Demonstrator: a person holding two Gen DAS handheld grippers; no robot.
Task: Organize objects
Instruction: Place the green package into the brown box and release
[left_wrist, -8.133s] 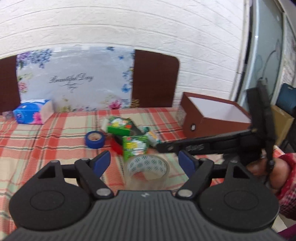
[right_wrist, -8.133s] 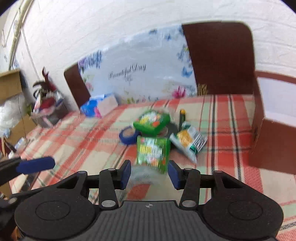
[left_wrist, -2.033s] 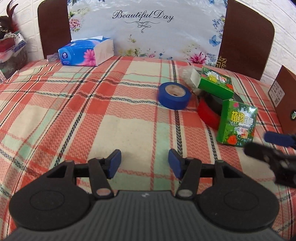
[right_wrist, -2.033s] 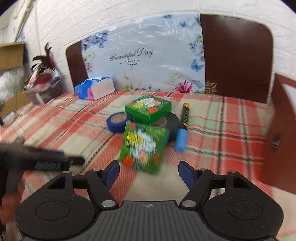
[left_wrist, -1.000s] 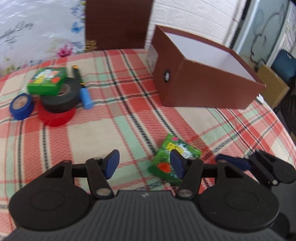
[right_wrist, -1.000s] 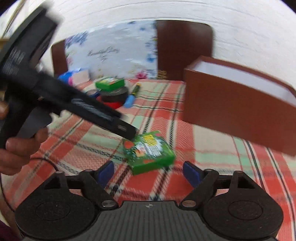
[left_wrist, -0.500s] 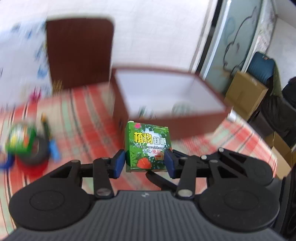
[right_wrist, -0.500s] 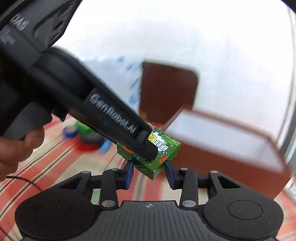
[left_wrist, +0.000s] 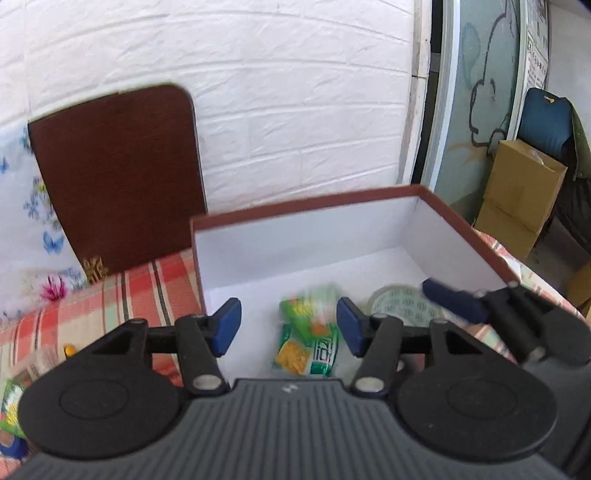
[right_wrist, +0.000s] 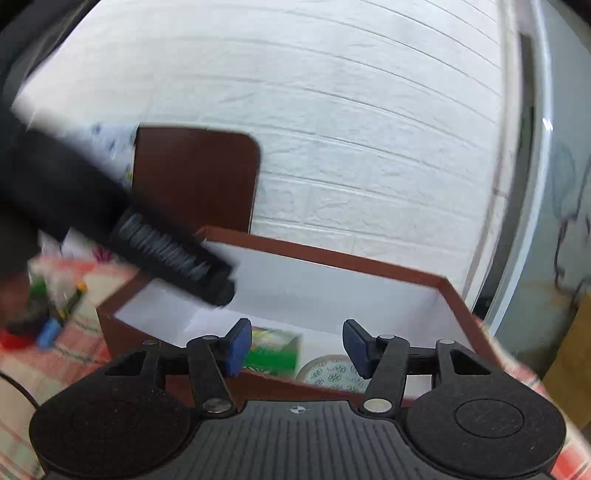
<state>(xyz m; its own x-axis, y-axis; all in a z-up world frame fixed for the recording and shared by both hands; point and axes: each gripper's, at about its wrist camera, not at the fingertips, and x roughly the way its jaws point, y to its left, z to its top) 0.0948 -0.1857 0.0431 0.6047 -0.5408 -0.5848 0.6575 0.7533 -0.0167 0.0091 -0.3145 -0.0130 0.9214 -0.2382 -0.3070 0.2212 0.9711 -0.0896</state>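
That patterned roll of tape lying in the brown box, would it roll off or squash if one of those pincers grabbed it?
The patterned tape roll lies flat on the floor of the brown box, so it probably won't roll unless stood on edge. Its ring shape looks fairly stiff. Its glossy surface may be a bit slippery.

A: Where's the green box (left_wrist: 308, 309)?

B: Blurred, inside the brown box (left_wrist: 461, 221), above a green-and-yellow packet (left_wrist: 306, 354) on the white floor.

A: And the patterned tape roll (left_wrist: 402, 304)?

B: Lying flat at three o'clock from them.
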